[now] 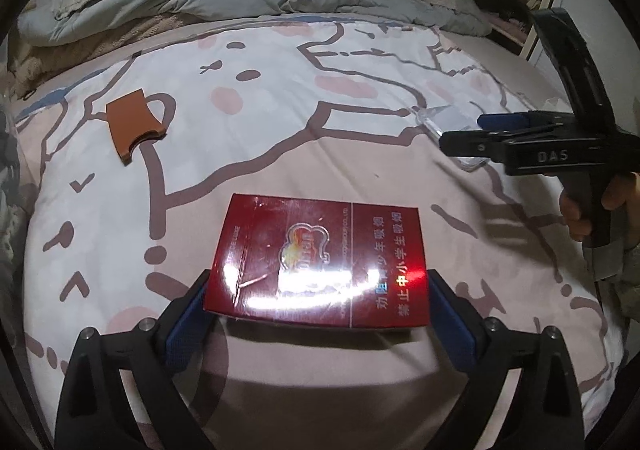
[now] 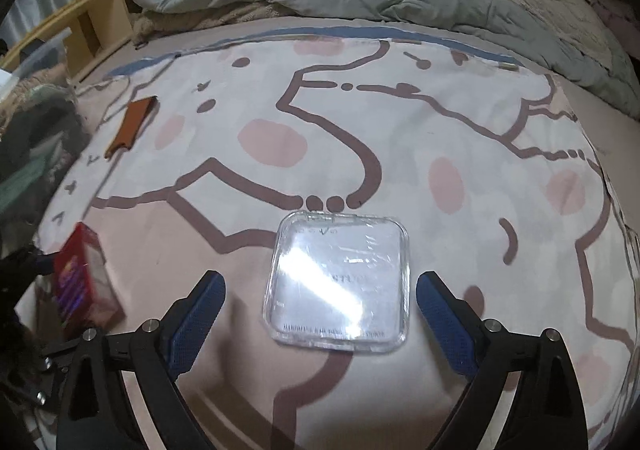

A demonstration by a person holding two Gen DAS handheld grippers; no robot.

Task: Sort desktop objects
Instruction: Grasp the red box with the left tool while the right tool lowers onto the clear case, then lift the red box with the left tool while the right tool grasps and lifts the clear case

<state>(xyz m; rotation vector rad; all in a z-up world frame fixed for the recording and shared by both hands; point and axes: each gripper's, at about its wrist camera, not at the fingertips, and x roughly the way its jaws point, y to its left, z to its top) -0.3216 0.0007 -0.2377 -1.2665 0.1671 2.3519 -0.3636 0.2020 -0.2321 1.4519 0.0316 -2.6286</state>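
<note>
Red and glossy, the flat cardboard cigarette pack (image 1: 316, 262) sits clamped between my left gripper (image 1: 318, 304) pads above the patterned bedsheet (image 1: 240, 137). My right gripper (image 2: 320, 314) hangs with jaws wide apart around the clear square plastic case (image 2: 338, 284), not touching it. I judge this mid-sort: closing squarely on the case comes next. An orange leather sleeve (image 1: 134, 125) lies apart; no container shows.

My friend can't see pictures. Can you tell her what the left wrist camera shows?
The left gripper holds a red cigarette pack between its blue pads, over a bed sheet with a pink and brown cartoon print. An orange leather piece lies far left; the right gripper reaches in over a clear plastic case.
</note>
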